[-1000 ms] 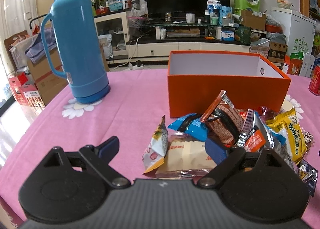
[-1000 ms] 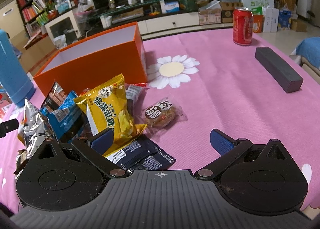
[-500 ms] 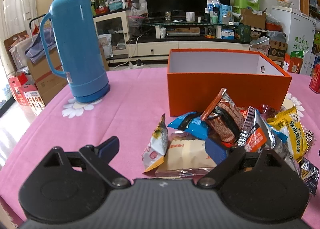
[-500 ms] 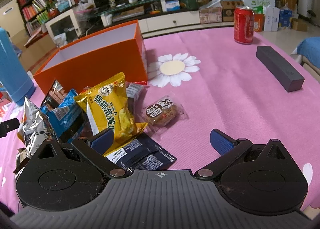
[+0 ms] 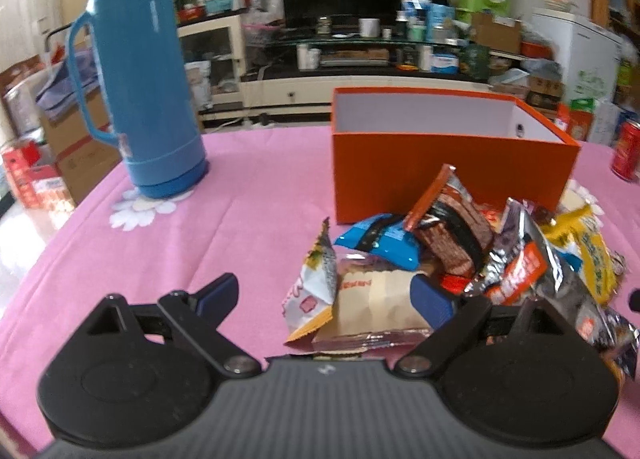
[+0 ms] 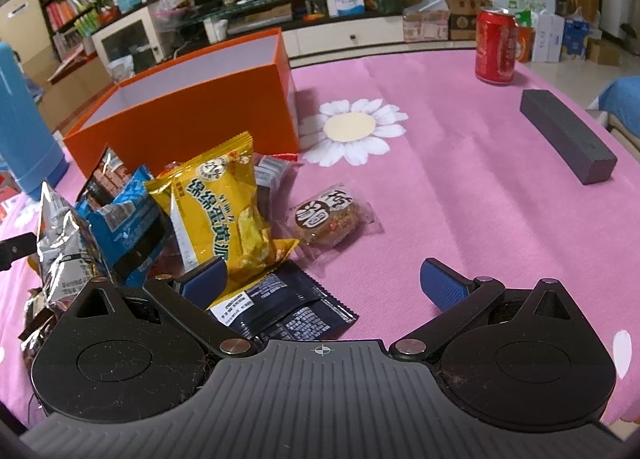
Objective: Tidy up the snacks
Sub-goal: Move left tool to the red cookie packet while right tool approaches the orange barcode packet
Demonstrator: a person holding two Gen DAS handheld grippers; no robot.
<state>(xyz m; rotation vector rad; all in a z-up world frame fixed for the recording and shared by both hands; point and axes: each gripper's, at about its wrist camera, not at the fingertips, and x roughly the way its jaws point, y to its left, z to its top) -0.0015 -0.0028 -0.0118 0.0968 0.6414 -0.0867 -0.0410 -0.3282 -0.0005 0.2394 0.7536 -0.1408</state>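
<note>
Snacks look light, crinkly and slippery; pinching a sealed edge seems best. Left gripper and right gripper gape, empty.

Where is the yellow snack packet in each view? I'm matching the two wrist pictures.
Left wrist: yellow snack packet at the far right of the snack pile.
Right wrist: yellow snack packet left of centre, on top of the pile.
Shared landmark: open orange cardboard box behind the pile.
</note>
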